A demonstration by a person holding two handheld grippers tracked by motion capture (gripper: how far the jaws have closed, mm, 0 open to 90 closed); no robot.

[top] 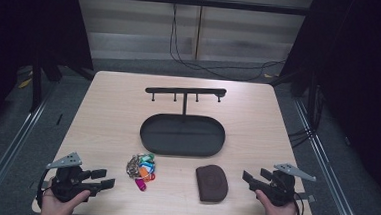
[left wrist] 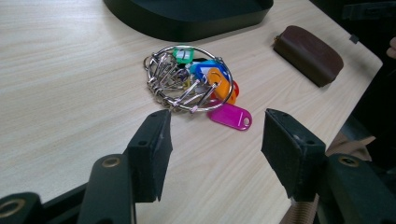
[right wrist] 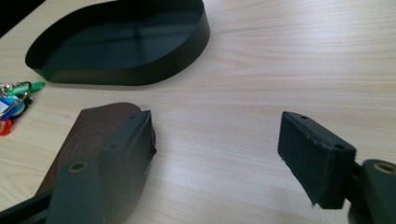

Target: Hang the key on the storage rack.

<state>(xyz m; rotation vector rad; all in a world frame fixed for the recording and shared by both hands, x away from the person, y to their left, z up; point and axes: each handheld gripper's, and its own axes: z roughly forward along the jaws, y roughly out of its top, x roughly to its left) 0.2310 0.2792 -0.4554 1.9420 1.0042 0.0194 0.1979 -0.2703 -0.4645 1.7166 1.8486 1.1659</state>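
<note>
Key bunch w/ coloured tags on a big metal ring: flat on the surface, just ahead of the left gripper fingers, slightly toward the left finger; pink tag nearest, lying between the two finger lines. Seen from high view as a small heap right of the left gripper, near but not touching.

Left fingers: wide apart, nothing held, tips above the surface. Right gripper fingers: also wide apart, nothing held; brown pouch partly behind its left finger, contact can't tell. In high view, pouch between key bunch and right gripper, apart from both.

Further out: black oval tray beyond keys and pouch, mid-surface, w/ a post and hook bar rising from its back edge. Nothing hanging on the hooks, tray bare.

Step, prob.: approach/pre-grasp, both grippers parked at near edge, nothing picked yet. Likely aim: keys to hook bar or tray, pouch to tray.

Next move calls for: left gripper fwd and down, fingers straddling ring or tag cluster, then close. Ring thin and flat on surface, so low angle needed; loose tags may slip or dangle on lift.
</note>
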